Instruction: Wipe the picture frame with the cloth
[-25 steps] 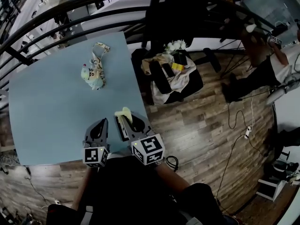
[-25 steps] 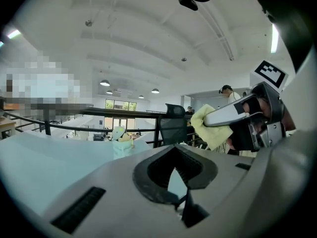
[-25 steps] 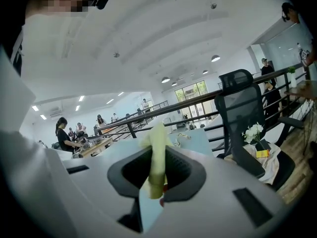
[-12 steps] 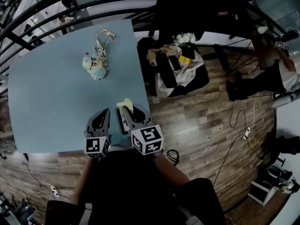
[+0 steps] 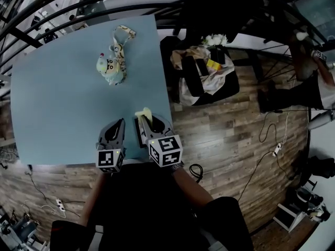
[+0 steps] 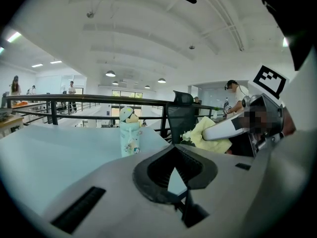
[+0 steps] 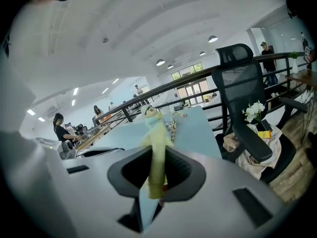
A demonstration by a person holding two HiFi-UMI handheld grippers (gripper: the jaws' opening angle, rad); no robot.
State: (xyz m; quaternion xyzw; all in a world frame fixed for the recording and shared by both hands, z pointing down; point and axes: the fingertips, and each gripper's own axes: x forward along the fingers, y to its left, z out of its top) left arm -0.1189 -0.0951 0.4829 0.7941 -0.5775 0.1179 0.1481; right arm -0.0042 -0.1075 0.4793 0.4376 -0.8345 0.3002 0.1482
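Note:
My right gripper (image 5: 147, 123) hovers over the near right corner of the light blue table (image 5: 57, 109), shut on a pale yellow cloth (image 5: 142, 113) that sticks out past its jaws. In the right gripper view the cloth (image 7: 155, 135) stands pinched upright in the gripper (image 7: 157, 156). My left gripper (image 5: 113, 131) is close beside it on the left, shut with nothing in it (image 6: 174, 150). A dark narrow shape (image 5: 137, 133) lies by the right gripper; I cannot tell whether it is the picture frame. No frame shows in either gripper view.
A pale green child's bottle with a patterned strap (image 5: 111, 67) stands at the table's far side (image 6: 130, 135). Right of the table a black office chair piled with bags and flowers (image 5: 204, 80) stands on the wood floor. A black railing (image 5: 63, 4) runs behind, and cables (image 5: 264, 140) trail on the floor.
Both grippers keep the same pose and the cloth stays pinched. The head view has drifted, so the table and bottle sit slightly further right in the picture.

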